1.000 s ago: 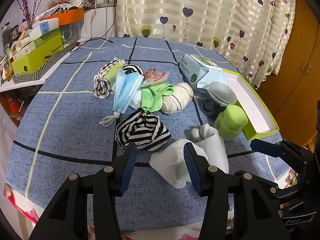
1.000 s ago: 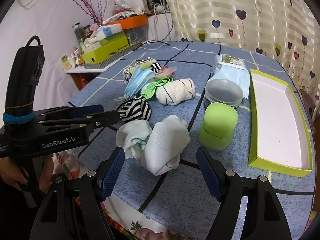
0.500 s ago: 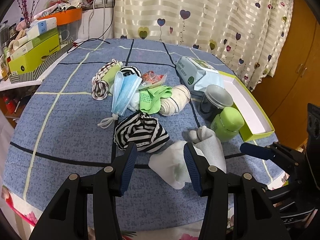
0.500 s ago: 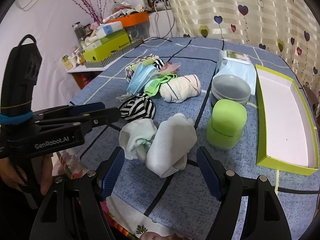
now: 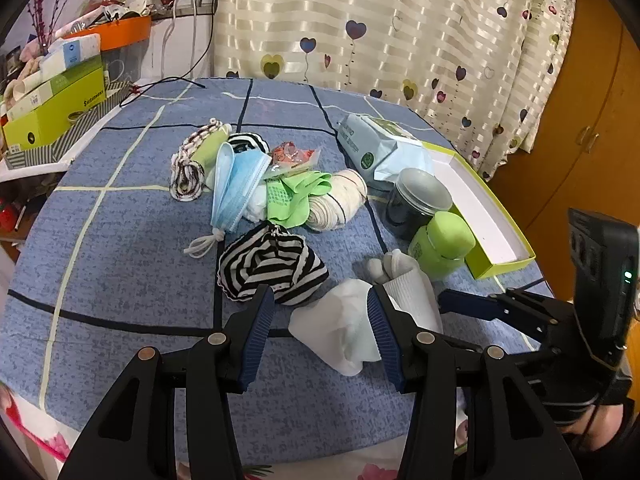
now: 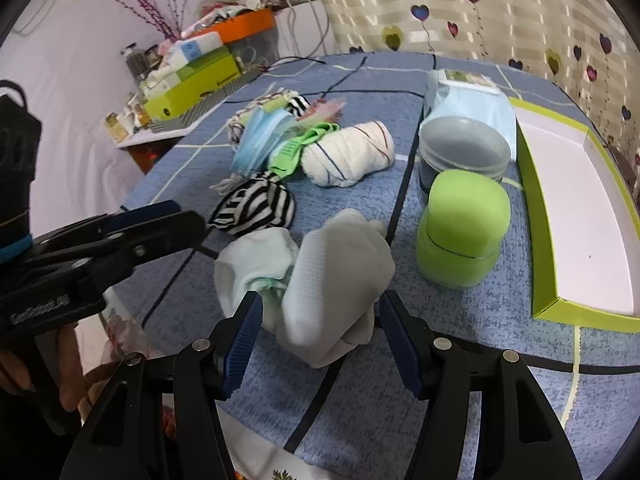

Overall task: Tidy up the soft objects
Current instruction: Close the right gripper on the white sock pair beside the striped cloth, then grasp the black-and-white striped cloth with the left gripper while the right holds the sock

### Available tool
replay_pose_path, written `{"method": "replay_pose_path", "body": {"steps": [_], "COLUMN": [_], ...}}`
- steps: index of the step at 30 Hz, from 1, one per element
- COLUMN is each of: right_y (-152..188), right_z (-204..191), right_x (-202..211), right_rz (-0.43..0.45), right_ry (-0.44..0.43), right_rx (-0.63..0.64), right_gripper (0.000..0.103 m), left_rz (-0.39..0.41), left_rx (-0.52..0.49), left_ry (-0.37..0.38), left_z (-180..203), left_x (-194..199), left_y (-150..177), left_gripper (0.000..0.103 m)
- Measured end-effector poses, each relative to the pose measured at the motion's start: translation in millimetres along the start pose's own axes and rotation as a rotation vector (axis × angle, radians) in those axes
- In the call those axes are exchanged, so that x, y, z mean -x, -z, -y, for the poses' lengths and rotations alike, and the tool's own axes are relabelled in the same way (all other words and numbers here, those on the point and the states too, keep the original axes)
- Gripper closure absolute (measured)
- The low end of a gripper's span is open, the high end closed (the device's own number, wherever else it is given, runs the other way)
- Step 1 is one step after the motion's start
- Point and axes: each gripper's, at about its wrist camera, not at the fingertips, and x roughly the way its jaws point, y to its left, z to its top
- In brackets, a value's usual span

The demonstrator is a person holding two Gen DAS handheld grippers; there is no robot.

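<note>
Soft things lie on the blue checked tablecloth. A white sock point(image 6: 332, 276) and a pale mint sock point(image 6: 252, 268) lie nearest. My right gripper point(image 6: 320, 336) is open around the near end of the white sock, with its pads close on both sides. My left gripper point(image 5: 320, 328) is open above the mint sock point(image 5: 340, 332). A black-and-white striped cloth point(image 5: 272, 268), a blue face mask point(image 5: 236, 184), a green cloth point(image 5: 296, 196) and a cream rolled sock point(image 5: 340, 200) lie behind. An open lime-green box point(image 6: 576, 208) stands at the right.
A lime-green jar point(image 6: 464, 228) and a grey-lidded dark jar point(image 6: 460, 156) stand between the socks and the box. A wipes pack point(image 5: 376, 148) lies behind them. Boxes and clutter point(image 5: 52, 96) fill a side shelf at the left. Curtains hang behind the table.
My right gripper has moved forward and its jaws now flank the white sock. My left gripper has hardly moved.
</note>
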Motion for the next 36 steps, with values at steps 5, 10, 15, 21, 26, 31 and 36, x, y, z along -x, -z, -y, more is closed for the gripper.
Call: {"method": "replay_pose_path", "body": {"steps": [5, 10, 15, 21, 26, 31, 36], "right_y": [-0.2, 1.9, 4.8, 4.7, 4.7, 3.5, -1.1], "right_z": [5.1, 7.4, 7.6, 7.8, 6.8, 0.4, -3.7], "right_x": [-9.7, -10.9, -1.4, 14.9, 23.6, 31.2, 35.3], "right_rz": [-0.014, -0.005, 0.02, 0.061, 0.08, 0.099, 0.113], "right_ry": [-0.007, -0.011, -0.013, -0.003, -0.012, -0.021, -0.021], "right_rx": [-0.027, -0.029, -0.013, -0.002, 0.002, 0.022, 0.032], "right_gripper": [0.053, 0.069, 0.073, 0.073, 0.073, 0.073, 0.073], "left_rz": [-0.023, -0.047, -0.061, -0.044, -0.032, -0.01, -0.018], "left_rx": [-0.007, -0.007, -0.004, 0.008, 0.035, 0.069, 0.087], "left_ry": [0.013, 0.021, 0.035, 0.029, -0.003, -0.048, -0.071], "left_z": [0.6, 1.3, 3.4, -1.4, -11.7, -24.6, -34.7], "left_x": [-5.8, -12.3, -15.9, -12.6, -14.2, -20.1, -33.7], "left_y": [2.8, 6.6, 7.0, 3.4, -1.6, -10.6, -14.7], "left_gripper": [0.053, 0.053, 0.053, 0.053, 0.053, 0.053, 0.053]}}
